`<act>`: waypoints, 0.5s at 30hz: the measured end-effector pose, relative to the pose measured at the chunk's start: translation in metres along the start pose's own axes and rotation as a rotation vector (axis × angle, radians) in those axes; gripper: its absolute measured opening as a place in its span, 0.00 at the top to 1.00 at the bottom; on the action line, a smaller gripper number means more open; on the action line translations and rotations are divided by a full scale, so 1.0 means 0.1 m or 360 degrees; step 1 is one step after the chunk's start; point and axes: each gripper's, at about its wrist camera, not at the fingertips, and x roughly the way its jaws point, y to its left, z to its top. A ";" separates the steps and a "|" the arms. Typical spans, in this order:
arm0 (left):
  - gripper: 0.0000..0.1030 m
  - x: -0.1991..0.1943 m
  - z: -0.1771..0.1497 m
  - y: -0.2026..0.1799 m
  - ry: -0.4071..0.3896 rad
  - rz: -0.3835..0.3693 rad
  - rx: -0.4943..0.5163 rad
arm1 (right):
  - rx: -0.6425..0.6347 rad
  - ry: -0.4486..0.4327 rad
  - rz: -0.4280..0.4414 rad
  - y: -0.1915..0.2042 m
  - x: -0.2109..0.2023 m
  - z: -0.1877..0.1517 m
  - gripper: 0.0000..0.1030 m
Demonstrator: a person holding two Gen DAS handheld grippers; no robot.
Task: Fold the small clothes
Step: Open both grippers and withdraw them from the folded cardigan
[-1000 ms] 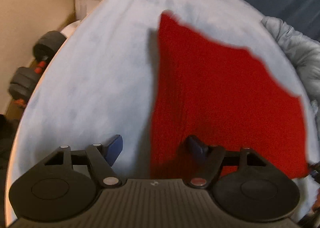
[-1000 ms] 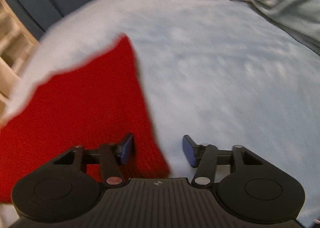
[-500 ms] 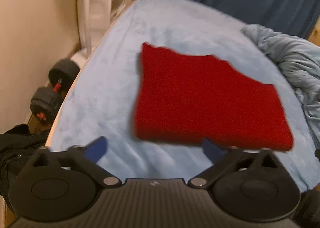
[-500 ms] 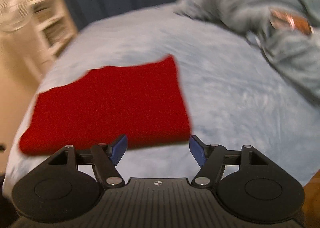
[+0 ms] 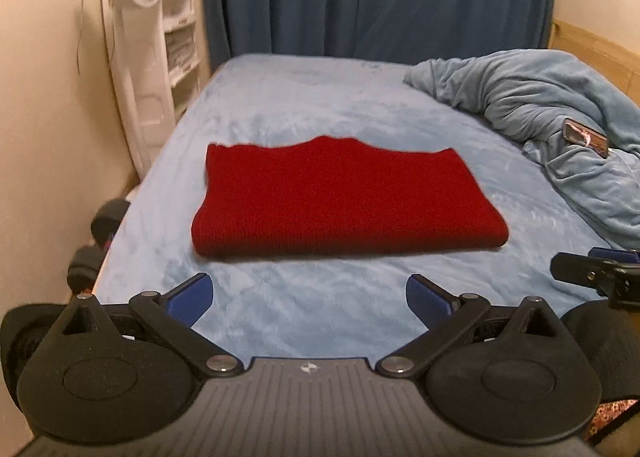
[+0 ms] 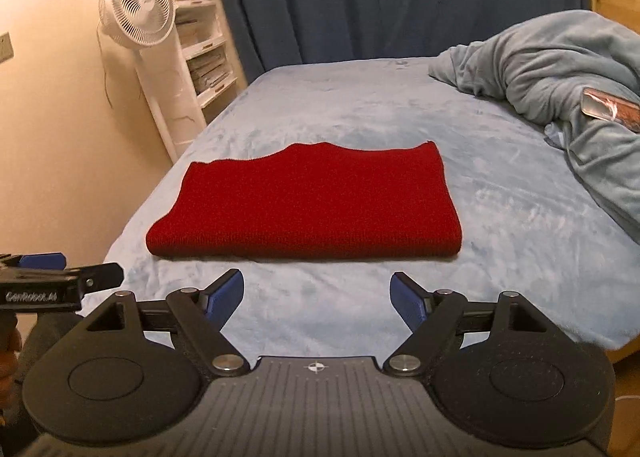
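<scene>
The red knit garment [image 5: 344,201] lies folded flat on the bed [image 5: 320,105], both hand-held grippers, left [image 5: 310,297] and right [image 6: 318,297], spread wide, empty, just short of it (rumpled blanket [image 6: 560,69] right, white fan [image 6: 138,15] left).

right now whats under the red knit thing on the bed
The folded red knitted garment lies flat on the light blue plush bed cover, which shows all around it. Whatever sits inside its folds is hidden.
</scene>
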 end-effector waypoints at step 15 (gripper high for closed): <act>0.00 -0.20 0.01 0.05 -0.0003 0.0021 -0.0049 | 0.0037 -0.0018 0.0027 -0.01 -0.12 -0.04 0.21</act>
